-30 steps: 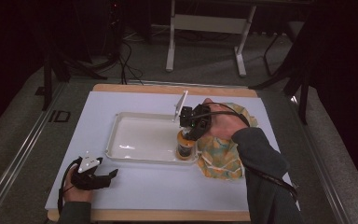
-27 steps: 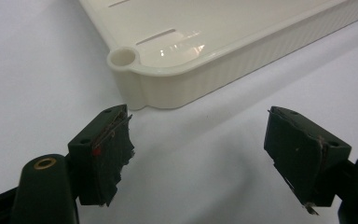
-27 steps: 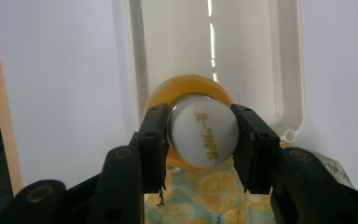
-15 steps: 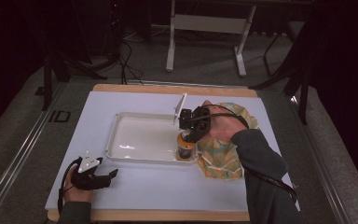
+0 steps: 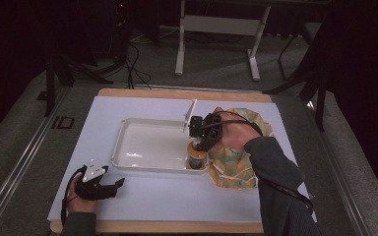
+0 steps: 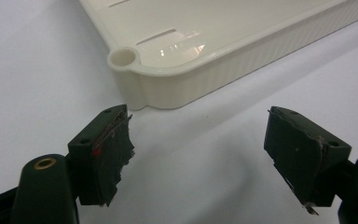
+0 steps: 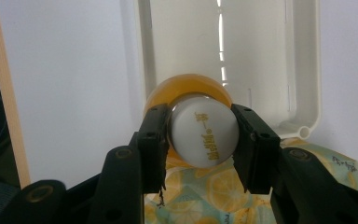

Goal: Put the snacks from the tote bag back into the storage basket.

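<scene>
White-covered table [image 5: 167, 196] on grey carpet [image 5: 10, 147] — dark room beyond

bottle cap [image 7: 204, 135] | white, had gold Chinese letters on top, too small to read well | lemon cloth [image 7: 349, 163] | tiny print, too blurry
</scene>
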`<state>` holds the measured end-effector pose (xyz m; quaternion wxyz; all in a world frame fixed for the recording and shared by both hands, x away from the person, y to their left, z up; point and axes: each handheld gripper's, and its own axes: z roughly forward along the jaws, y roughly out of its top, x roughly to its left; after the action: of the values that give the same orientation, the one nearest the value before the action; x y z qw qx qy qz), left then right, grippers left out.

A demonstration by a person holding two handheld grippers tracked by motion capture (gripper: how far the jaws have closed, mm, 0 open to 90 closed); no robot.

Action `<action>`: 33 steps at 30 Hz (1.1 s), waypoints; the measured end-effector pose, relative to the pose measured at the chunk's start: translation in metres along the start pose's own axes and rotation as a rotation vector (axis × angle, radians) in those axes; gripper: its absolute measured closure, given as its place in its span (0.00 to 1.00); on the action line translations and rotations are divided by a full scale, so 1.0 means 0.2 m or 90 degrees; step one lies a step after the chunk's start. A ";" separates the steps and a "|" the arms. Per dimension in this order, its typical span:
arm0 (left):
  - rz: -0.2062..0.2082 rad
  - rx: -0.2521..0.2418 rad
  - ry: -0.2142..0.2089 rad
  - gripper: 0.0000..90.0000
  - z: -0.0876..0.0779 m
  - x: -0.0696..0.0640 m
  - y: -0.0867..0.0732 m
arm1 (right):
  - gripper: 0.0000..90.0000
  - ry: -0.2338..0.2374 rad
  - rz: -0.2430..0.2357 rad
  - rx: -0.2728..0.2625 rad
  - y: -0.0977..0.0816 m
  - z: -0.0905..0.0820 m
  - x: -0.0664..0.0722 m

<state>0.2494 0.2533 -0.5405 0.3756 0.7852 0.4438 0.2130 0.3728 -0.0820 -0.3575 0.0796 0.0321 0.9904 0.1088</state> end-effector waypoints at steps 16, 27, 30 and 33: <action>0.001 0.003 0.000 0.26 0.00 0.00 0.00 | 0.66 0.007 0.006 0.011 -0.01 0.00 0.00; 0.000 0.002 0.000 0.26 0.00 0.00 0.00 | 0.65 0.010 0.008 0.016 -0.01 0.00 -0.01; 0.000 0.002 0.000 0.26 0.00 0.00 0.00 | 0.65 0.010 0.013 0.015 -0.01 0.00 -0.01; 0.000 0.002 0.000 0.26 0.00 0.00 0.00 | 0.65 0.010 0.017 0.013 -0.01 0.00 -0.01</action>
<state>0.2498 0.2532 -0.5405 0.3744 0.7858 0.4442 0.2120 0.3749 -0.0843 -0.3578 0.0701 0.0451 0.9915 0.0998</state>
